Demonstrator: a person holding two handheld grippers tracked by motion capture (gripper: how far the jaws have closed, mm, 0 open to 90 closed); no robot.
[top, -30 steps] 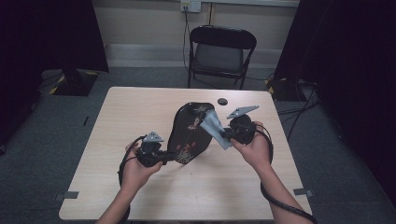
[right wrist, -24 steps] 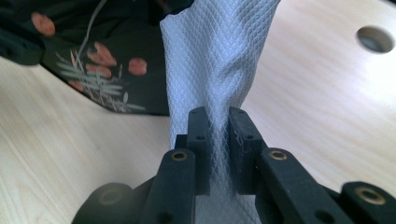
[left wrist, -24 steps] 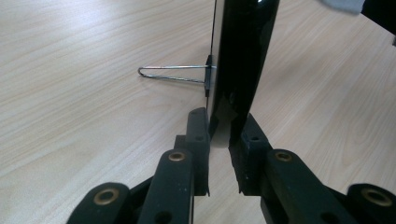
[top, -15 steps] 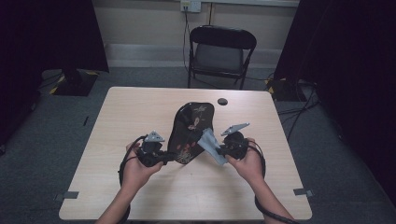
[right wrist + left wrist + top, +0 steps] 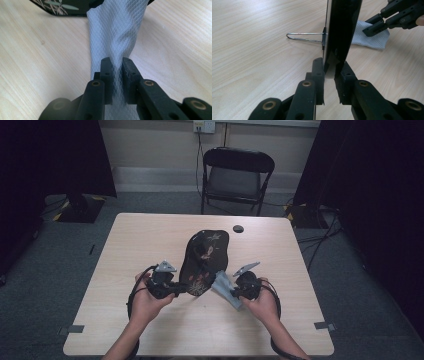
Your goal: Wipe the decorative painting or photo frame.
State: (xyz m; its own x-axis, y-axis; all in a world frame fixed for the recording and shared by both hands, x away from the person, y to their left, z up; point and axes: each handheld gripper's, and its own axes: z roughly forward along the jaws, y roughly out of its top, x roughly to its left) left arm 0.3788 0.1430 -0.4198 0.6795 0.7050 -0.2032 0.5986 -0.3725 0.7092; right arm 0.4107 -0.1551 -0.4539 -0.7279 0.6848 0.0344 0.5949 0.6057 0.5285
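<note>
left gripper (image 5: 176, 289) clamps the black plaque (image 5: 205, 260) upright, right gripper (image 5: 235, 292) pinches a cloth (image 5: 223, 285) at its 5 o'clock; wiping's next, probably up its face.

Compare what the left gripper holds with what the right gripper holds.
The left gripper clamps a stiff, glossy black tray by its edge; the right gripper pinches a soft, white paper towel.
The tray carries a painted plant pattern; the towel has an embossed diamond weave.
The tray is far larger.
Both touch the table.
</note>
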